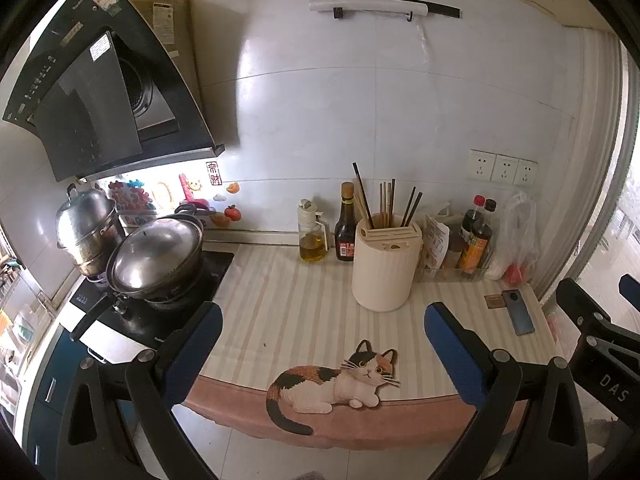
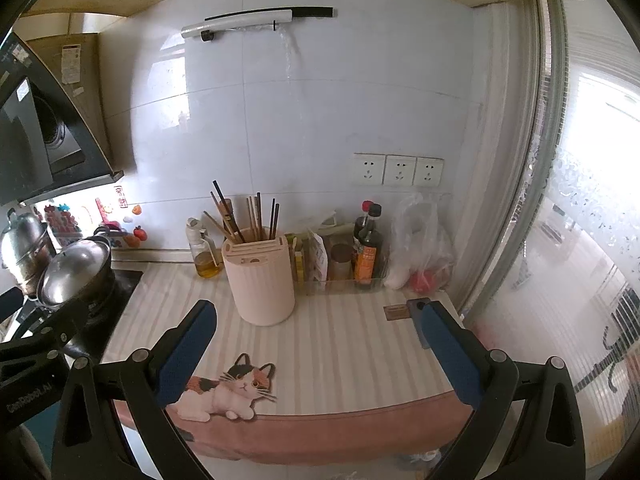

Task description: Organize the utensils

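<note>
Above the bench (image 1: pixel 280 300), the left hand-held gripper (image 1: pixel 322 334) gapes empty short of the chopsticks (image 1: pixel 386 204) in their cream holder (image 1: pixel 384 272), while the right hand-held gripper (image 2: pixel 316 334), likewise spread and empty, could topple that loosely bristling holder if pushed in carelessly.

Both wrist views forward, sharing counter (image 1: pixel 280 300)

Striped mat (image 1: pixel 288 304) lies bare before holder (image 1: pixel 386 268) and bottles (image 1: pixel 345 226).

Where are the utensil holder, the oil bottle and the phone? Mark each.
utensil holder (image 1: pixel 383 270): left wrist view, front wall.
oil bottle (image 1: pixel 312 246): left wrist view, oil-filled lower body.
phone (image 1: pixel 519 312): left wrist view, back cover.
</note>
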